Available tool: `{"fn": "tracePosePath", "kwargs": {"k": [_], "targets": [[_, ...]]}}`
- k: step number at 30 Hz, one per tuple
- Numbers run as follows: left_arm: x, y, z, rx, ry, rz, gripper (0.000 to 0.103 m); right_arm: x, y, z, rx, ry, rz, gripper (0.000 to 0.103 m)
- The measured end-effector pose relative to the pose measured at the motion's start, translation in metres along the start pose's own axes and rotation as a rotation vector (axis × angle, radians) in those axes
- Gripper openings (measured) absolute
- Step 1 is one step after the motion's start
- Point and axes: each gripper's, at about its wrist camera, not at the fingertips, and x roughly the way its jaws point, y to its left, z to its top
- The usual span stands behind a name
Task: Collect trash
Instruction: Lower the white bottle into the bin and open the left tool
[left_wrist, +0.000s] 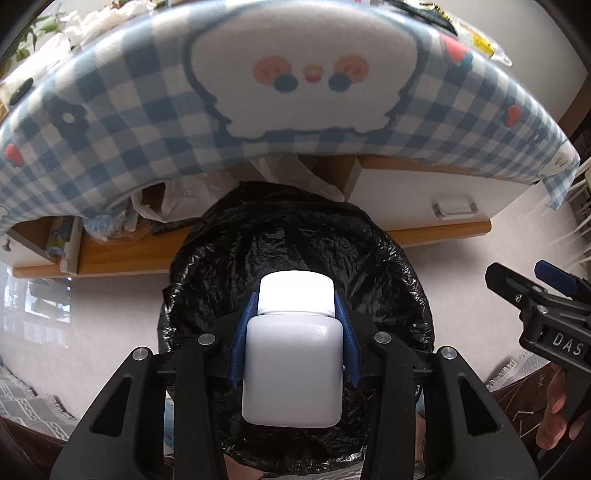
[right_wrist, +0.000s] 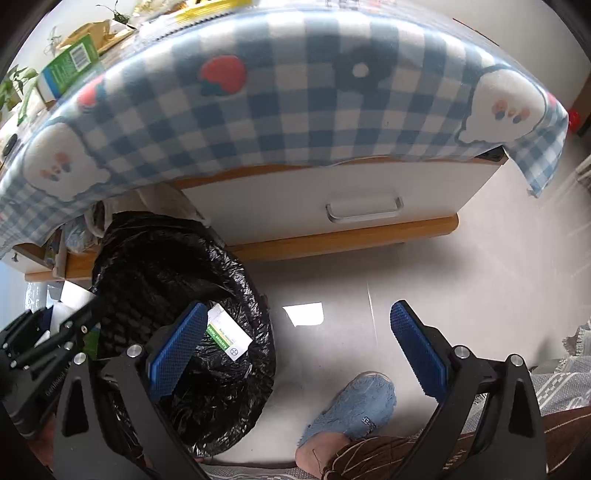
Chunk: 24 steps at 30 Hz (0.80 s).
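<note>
not much readable here tbh. the black plastic body of the right gripper (left_wrist: 554, 295), seen at the edge of the left wrist view, has white raised letters "das", cut off after that. the small white-and-green cardboard box (right_wrist: 229, 338) lying in the black plastic bin liner (right_wrist: 177, 258) has a green stripe with white print, too small to make out. the green carton (right_wrist: 70, 61) up on the blue checked cloth (right_wrist: 295, 122) shows a barcode, digits unreadable. the fuzzy blue slipper (right_wrist: 354, 406) has a tiny illegible tag.

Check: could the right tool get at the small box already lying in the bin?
Probably yes: the right tool is open and empty, and the green-and-white box lies uncovered in the black-lined bin, beside its left finger.
</note>
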Motion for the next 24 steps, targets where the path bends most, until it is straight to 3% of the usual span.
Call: {"fn": "tracePosePath", "kwargs": {"k": [11, 13, 24], "targets": [[0.013, -0.004, 0.000, 0.000, 0.015, -0.018, 0.041, 0.013, 0.000, 0.003, 0.005, 0.008, -0.012, 0.095], [0.011, -0.004, 0.001, -0.001, 0.005, -0.009, 0.051, 0.013, 0.001, 0.003, 0.002, 0.006, -0.014, 0.095], [-0.015, 0.013, 0.002, -0.042, -0.056, -0.001, 0.079, -0.003, 0.007, 0.004, -0.019, -0.035, -0.014, 0.095]]}}
